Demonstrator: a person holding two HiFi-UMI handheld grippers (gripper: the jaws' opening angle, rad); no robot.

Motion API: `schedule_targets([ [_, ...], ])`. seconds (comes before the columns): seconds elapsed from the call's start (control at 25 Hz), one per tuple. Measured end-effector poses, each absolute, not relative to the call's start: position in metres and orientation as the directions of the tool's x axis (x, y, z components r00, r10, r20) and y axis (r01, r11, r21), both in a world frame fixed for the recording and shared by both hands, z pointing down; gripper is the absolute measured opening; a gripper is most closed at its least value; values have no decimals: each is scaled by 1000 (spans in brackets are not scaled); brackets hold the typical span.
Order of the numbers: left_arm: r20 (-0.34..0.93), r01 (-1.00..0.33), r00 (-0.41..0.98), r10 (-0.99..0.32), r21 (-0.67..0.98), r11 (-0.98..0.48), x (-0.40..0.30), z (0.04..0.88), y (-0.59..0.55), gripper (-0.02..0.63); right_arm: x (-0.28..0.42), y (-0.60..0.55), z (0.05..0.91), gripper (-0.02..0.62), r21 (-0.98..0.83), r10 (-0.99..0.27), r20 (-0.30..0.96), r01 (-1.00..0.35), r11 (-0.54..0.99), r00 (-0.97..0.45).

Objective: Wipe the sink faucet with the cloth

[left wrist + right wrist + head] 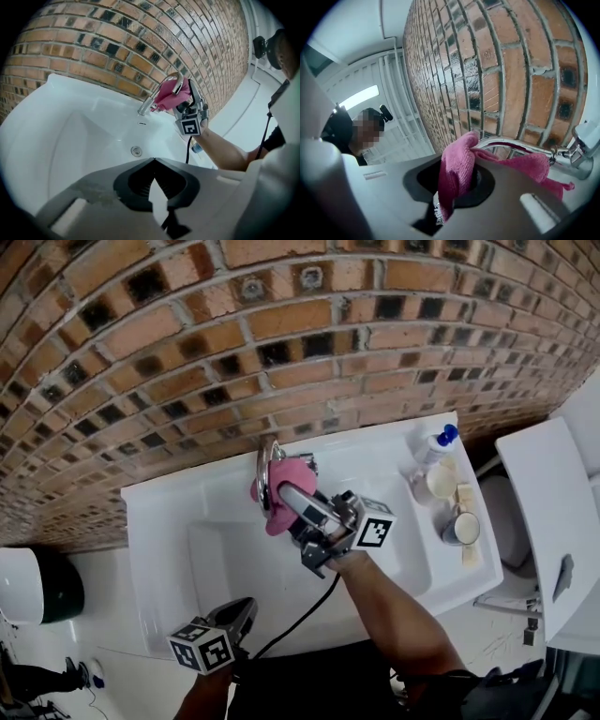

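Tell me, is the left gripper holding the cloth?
No, the left gripper is shut on nothing, while the cloth is clamped in the right gripper against the faucet.

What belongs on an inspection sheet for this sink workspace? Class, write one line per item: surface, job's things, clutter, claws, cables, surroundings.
Surface: white sink, basin bare apart from its drain.
Job's things: pink cloth draped over the chrome faucet.
Clutter: blue-capped bottle and cups on the sink's right ledge.
Claws: right claw shut on the cloth at the faucet; left claw shut, empty, low by the sink's front edge.
Cables: black cable runs from the right claw over the sink's front edge.
Surroundings: brick wall behind; black-and-white bin at left.
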State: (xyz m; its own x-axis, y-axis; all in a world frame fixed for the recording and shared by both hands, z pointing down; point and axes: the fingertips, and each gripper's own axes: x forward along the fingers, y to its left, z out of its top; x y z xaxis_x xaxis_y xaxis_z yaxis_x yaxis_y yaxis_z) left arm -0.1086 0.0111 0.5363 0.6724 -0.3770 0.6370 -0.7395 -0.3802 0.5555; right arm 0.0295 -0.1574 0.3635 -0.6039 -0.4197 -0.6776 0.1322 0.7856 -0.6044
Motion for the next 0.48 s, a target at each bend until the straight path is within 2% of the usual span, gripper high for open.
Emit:
schedule_targets([
  [0.24, 604, -716, 697, -386, 561, -415, -102, 529, 0, 5, 14, -129, 374, 44, -633, -394, -580, 89, 769, -713],
  [0.48, 595, -695, 710, -375, 512, -504, -92, 517, -17, 3, -11, -105, 393, 44, -652, -375, -326, -81, 754, -868],
])
